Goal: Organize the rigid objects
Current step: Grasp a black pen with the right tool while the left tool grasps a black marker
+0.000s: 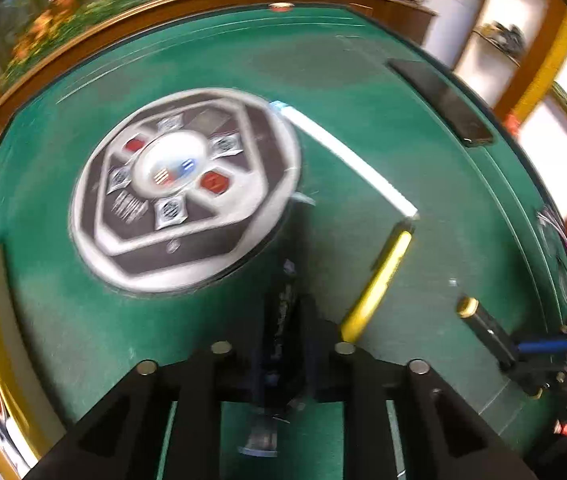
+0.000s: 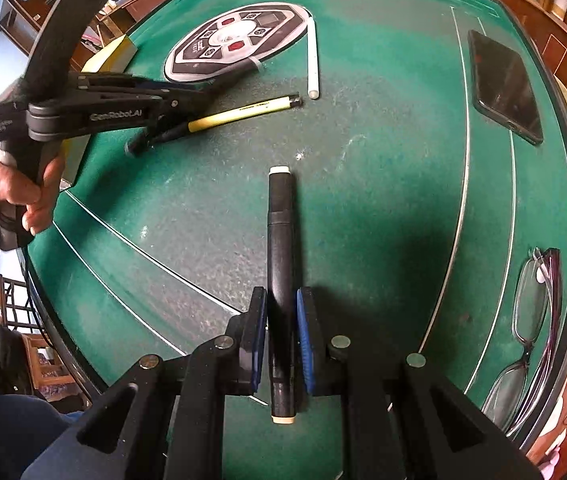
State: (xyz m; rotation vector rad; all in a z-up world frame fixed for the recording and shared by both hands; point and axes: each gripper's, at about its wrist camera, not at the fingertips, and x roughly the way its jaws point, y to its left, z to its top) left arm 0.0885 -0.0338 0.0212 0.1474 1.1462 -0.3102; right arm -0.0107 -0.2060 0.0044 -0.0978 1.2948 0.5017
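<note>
My left wrist view: wholly motion-blurred; dark item between left gripper (image 1: 283, 344) fingers unidentifiable. Eyeglasses (image 2: 531, 320) at the table's (image 2: 383, 200) right edge, partly cut off. Control panel (image 2: 239, 40) lettering too small to read.

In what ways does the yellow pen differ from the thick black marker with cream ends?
The yellow pen is slim and lies on the green felt table; the thick black marker with cream ends is gripped by the right gripper. The pen lies crosswise, the marker lengthwise. Both are straight, rigid writing tools.
</note>
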